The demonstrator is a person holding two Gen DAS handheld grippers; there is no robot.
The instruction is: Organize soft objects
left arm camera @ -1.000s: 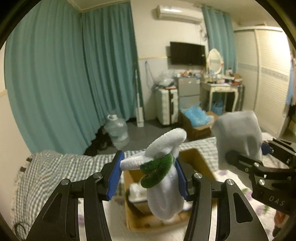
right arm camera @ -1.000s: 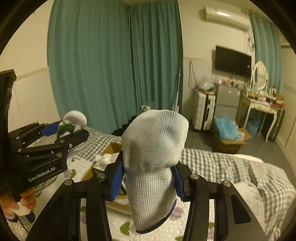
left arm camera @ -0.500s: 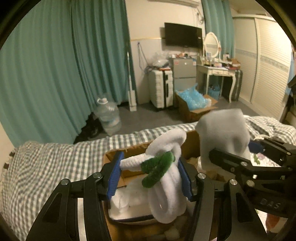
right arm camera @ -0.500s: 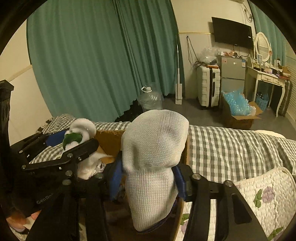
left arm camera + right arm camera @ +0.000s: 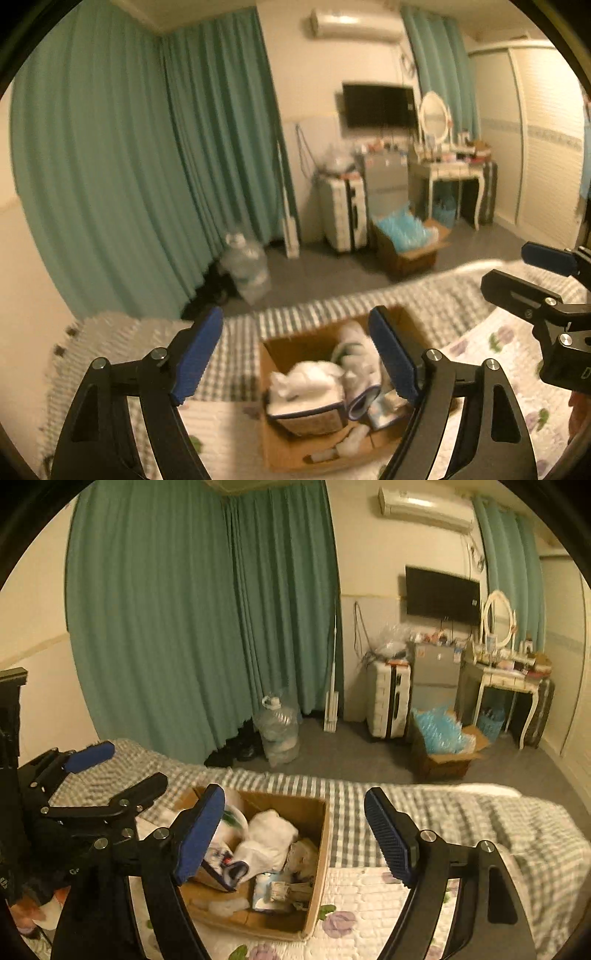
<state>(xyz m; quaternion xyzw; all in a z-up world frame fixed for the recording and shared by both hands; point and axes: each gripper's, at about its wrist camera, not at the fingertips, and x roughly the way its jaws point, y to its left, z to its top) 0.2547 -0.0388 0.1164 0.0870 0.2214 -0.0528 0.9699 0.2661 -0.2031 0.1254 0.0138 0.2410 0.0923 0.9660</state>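
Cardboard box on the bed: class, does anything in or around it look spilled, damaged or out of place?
Nothing stands out. The cardboard box sits upright on the bed, soft items piled loosely inside, none seen spilled outside. Both the left gripper and right gripper are open and empty.

Motion blur is smearing the grey-and-white checked bedspread (image 5: 236, 332) in the left wrist view. The blue-padded black left gripper (image 5: 201, 829) is covering the brown cardboard box's (image 5: 317, 853) near-left corner.

Home bedroom: bed (image 5: 461, 812), curtains (image 5: 184, 627), dressing table (image 5: 506, 686), TV (image 5: 441, 594).
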